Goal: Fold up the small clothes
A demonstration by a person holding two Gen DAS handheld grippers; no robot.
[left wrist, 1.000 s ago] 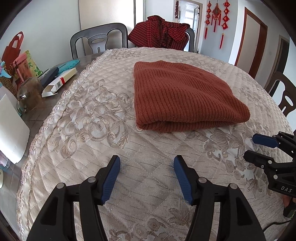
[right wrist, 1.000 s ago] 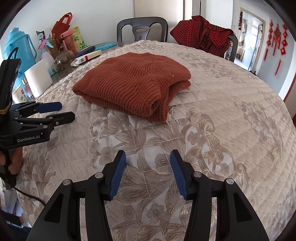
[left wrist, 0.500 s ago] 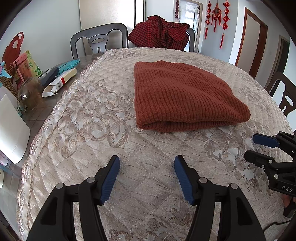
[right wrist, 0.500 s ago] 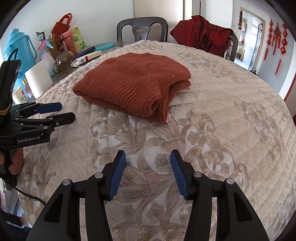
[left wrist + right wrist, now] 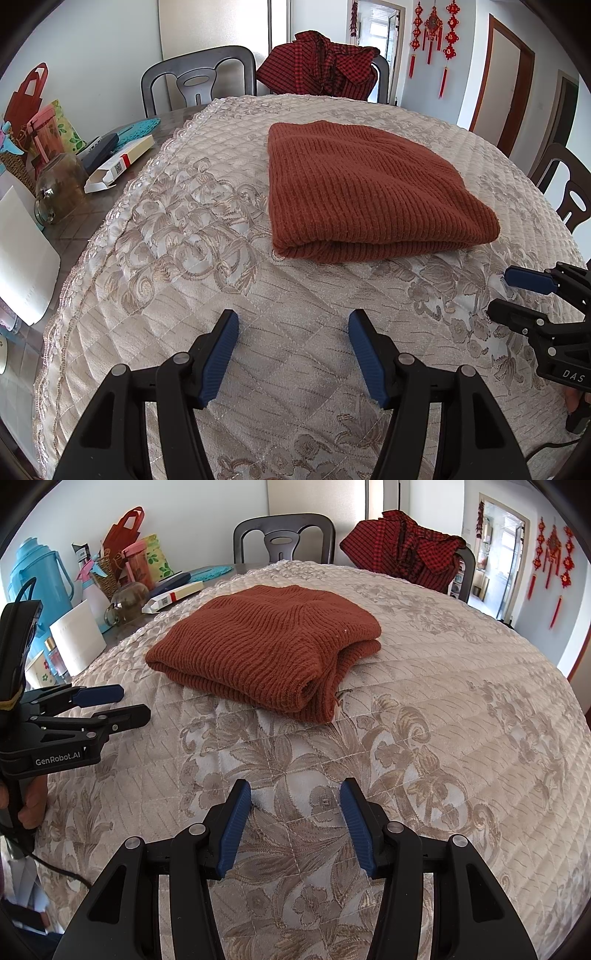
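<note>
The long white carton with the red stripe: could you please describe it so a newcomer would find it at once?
Start at the quilted cloth covering the table; on the bare tabletop beside it lies clutter. The white carton lies flat beside a glass jar, its end flap open, the only thing bearing a QR code.

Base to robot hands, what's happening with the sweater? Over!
Left gripper open, empty. Right gripper open, empty. Sweater folded on the tablecloth, untouched. Nothing in the way.
</note>
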